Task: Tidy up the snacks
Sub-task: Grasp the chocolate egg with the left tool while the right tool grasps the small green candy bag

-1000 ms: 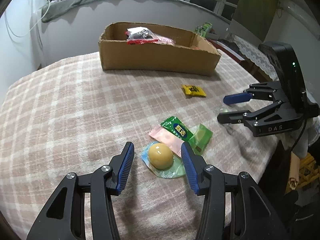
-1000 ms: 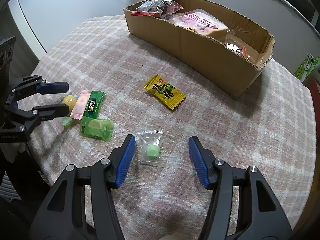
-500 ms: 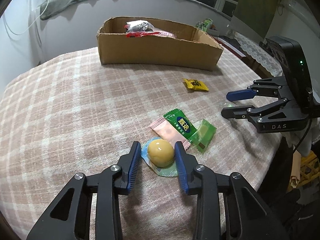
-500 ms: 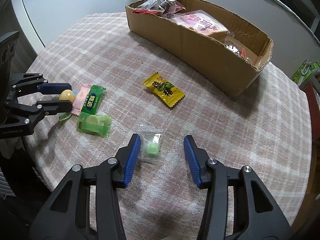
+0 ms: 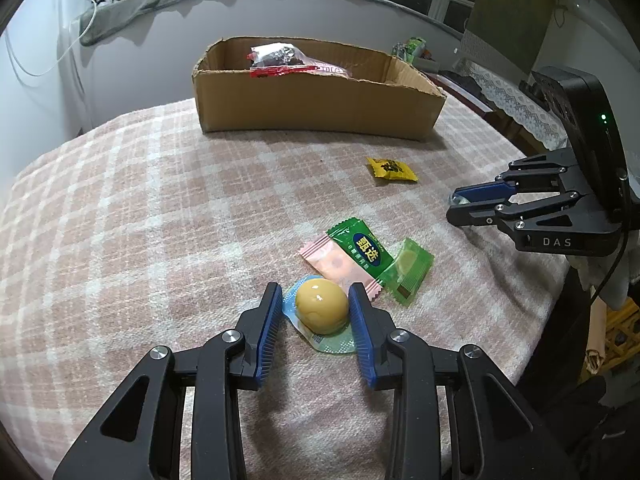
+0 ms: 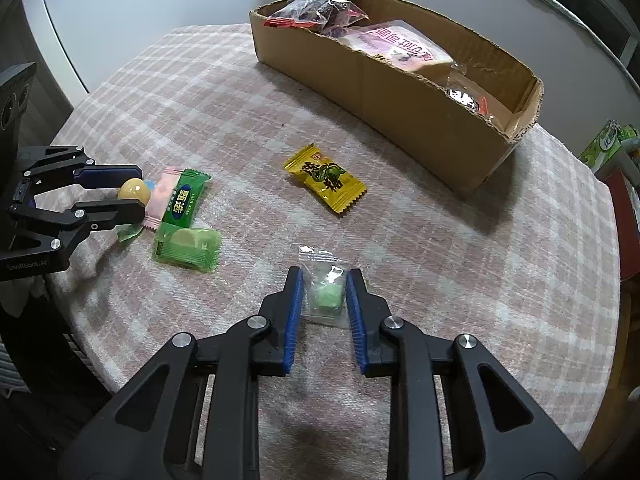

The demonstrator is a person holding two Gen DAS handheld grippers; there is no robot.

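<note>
Both grippers I operate are closed on candy: left gripper (image 5: 314, 312) on the yellow ball candy (image 5: 321, 306), right gripper (image 6: 322, 300) on the clear-wrapped green candy (image 6: 325, 294); cardboard box (image 6: 400, 92) at 1 o'clock.

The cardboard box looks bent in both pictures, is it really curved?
Probably not: in the left wrist view the cardboard box bows with the fisheye lens, and the dark corners come from it too; in the right wrist view its long wall arcs likewise.
</note>
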